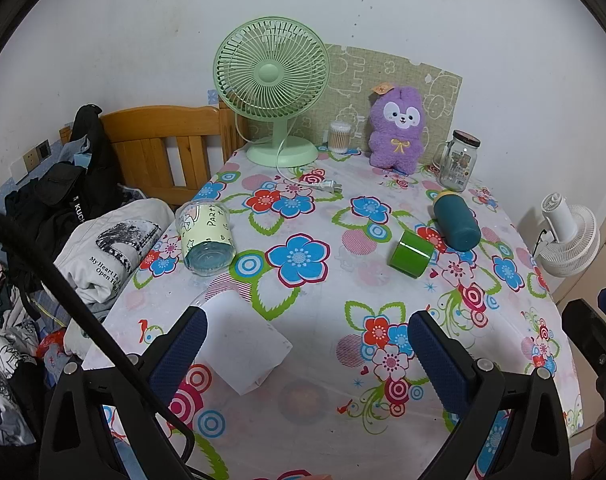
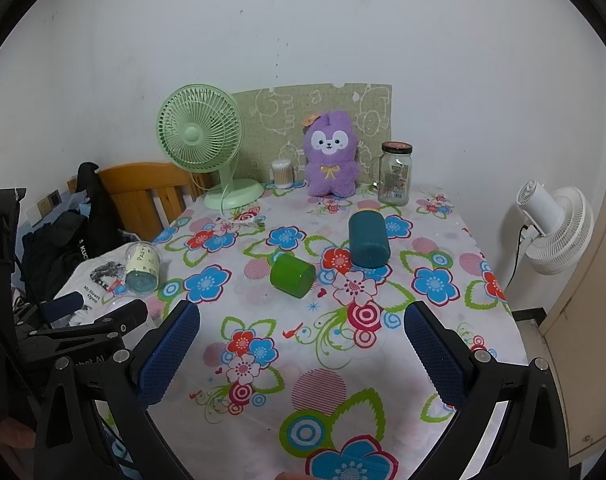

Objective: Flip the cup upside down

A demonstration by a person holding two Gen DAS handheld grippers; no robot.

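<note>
Several cups lie on their sides on the flowered tablecloth. A white cup lies by my left gripper, close to the left finger, not held. A clear cup with a printed sleeve lies near the table's left edge and also shows in the right wrist view. A green cup and a teal cup lie mid-table, in front of my right gripper, where the green cup and teal cup are apart from it. Both grippers are open and empty.
At the back stand a green fan, a cotton-swab jar, a purple plush and a glass jar. The fan's plug lies on the cloth. Clothes and a wooden bed frame are left; a white fan is right.
</note>
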